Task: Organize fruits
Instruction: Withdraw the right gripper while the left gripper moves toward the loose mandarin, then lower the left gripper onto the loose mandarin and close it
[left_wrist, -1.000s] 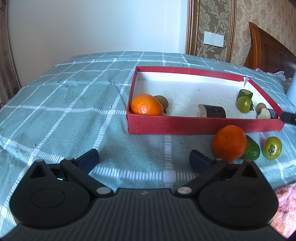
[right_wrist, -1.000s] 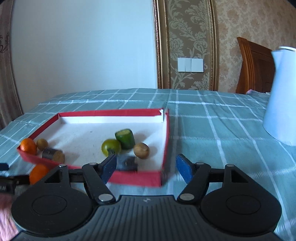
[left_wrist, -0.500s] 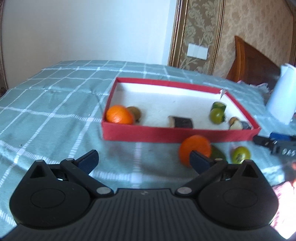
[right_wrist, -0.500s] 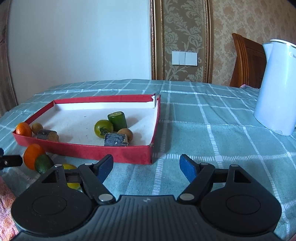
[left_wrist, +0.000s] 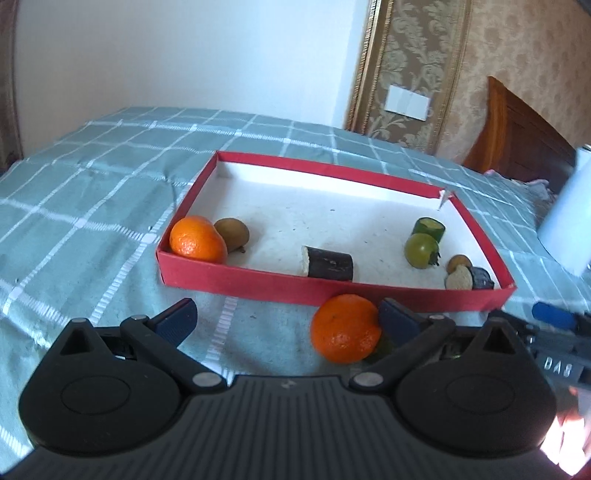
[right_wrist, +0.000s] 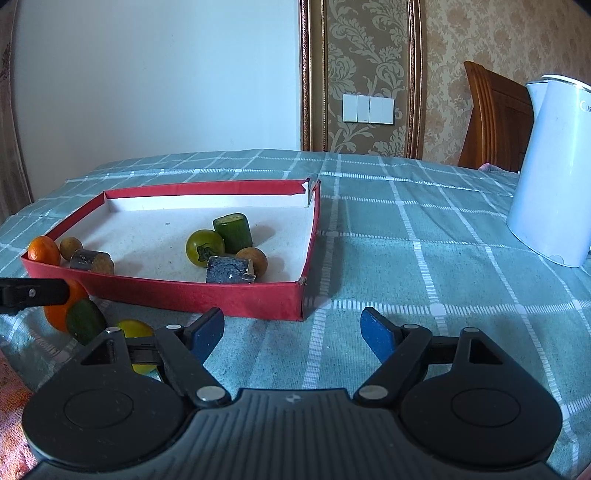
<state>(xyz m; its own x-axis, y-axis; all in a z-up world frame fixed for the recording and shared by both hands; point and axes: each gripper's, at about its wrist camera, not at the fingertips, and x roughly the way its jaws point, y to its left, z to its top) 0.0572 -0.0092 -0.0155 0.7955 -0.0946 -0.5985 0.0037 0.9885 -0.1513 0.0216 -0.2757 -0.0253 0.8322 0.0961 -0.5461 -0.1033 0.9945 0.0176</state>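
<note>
**Right tongs backed out of the tray and spread; left tongs lining up on the loose orange**

A second ago the right tongs (right_wrist: 291, 332) stood over the near wall of the shallow red cardboard tray (right_wrist: 192, 293), beside the dark cut piece (right_wrist: 229, 270). Now they sit on the green checked cloth of the worktop (right_wrist: 424, 236) at the tray's right corner; their jaws have just been opening and hold nothing, so that piece looks delivered. The left tongs (left_wrist: 286, 322) have shifted toward the loose round orange (left_wrist: 345, 328), which lies outside the tray by its near wall; they are open, one pad just beside the fruit, not pressing. The green cucumber chunk (right_wrist: 85, 326) and yellow-green tomato (right_wrist: 135, 330) also wait outside, so sorting seems partly done.
</note>
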